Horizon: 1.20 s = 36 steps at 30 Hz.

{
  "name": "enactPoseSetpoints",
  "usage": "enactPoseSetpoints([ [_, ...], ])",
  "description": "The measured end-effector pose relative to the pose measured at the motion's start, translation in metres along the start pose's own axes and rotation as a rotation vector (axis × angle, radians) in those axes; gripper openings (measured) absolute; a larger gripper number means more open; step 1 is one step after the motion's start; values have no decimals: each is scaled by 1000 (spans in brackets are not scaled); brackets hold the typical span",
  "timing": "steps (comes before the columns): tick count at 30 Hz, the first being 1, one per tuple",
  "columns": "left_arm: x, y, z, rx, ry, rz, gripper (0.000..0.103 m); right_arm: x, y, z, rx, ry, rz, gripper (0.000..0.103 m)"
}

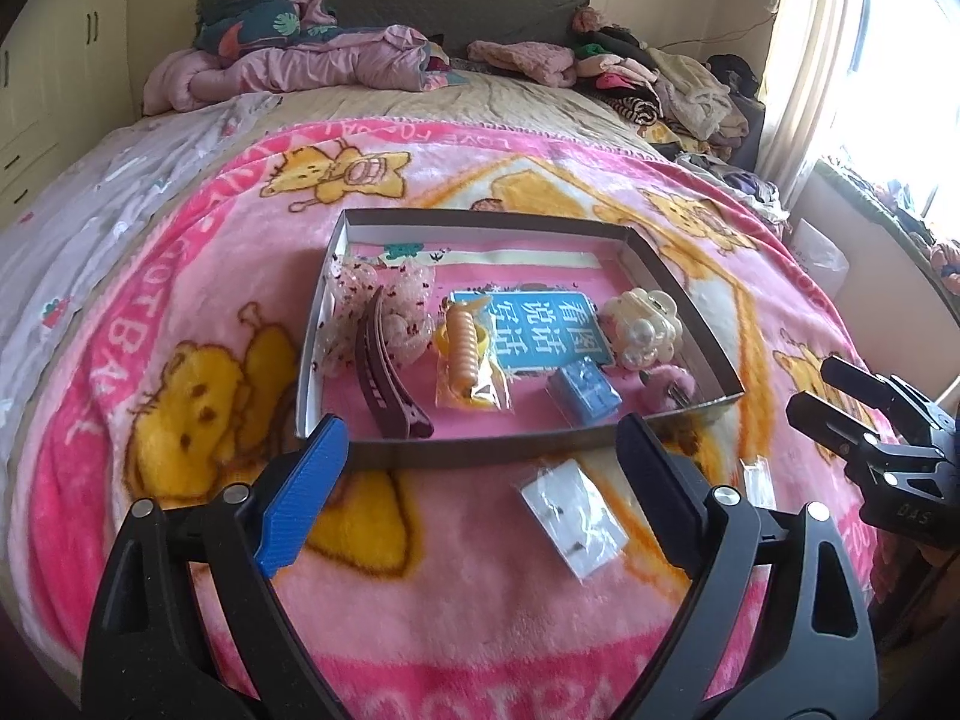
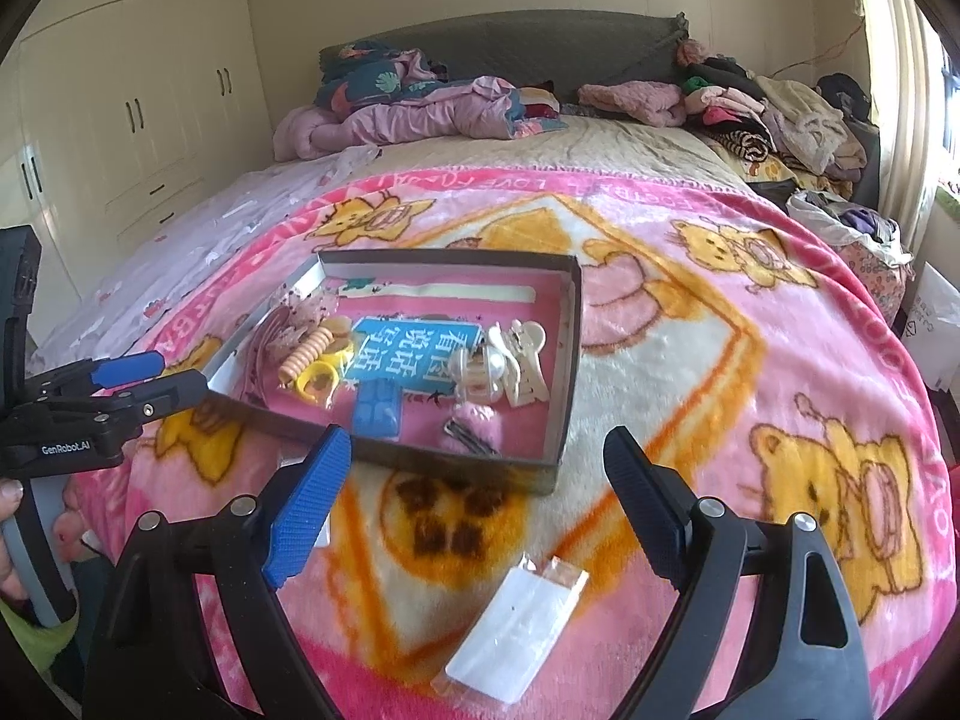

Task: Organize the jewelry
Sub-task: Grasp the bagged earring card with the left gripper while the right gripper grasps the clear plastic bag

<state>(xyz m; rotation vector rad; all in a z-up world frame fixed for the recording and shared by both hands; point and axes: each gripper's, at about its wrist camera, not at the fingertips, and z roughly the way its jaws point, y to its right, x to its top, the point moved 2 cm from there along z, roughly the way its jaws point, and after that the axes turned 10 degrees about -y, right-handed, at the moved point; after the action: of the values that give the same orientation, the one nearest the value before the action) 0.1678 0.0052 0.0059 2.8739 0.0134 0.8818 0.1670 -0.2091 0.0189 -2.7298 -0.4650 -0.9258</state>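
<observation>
A shallow cardboard box [image 1: 678,276] [image 2: 564,360] lies on the pink blanket and holds hair clips, a spiral hair tie [image 1: 467,348], a pearl claw clip [image 1: 645,327] [image 2: 498,369], a blue box [image 1: 585,393] and a pink pompom. My left gripper [image 1: 483,450] is open and empty just before the box's near wall. A clear packet with earrings [image 1: 573,519] lies between its fingers. My right gripper [image 2: 477,468] is open and empty. A second clear packet [image 2: 519,630] lies on the blanket below it.
The pink cartoon blanket [image 1: 480,630] covers the bed. Piled quilts and clothes [image 1: 660,78] lie at the headboard. Wardrobes [image 2: 150,120] stand to the left, a curtained window to the right. Another small packet [image 1: 757,480] lies right of the left gripper.
</observation>
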Motion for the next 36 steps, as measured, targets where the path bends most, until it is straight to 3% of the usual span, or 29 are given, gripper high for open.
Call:
enactPoseSetpoints([
  [14,-23,15,8,-2,-34,17,82,-40,14,6,-7,-73,34,84],
  [26,-41,31,35,-35,-117,19,82,-66,22,24,31,-142,57,84],
  [36,-48,40,60,-18,-171,15,82,-79,22,44,67,-191,69,81],
])
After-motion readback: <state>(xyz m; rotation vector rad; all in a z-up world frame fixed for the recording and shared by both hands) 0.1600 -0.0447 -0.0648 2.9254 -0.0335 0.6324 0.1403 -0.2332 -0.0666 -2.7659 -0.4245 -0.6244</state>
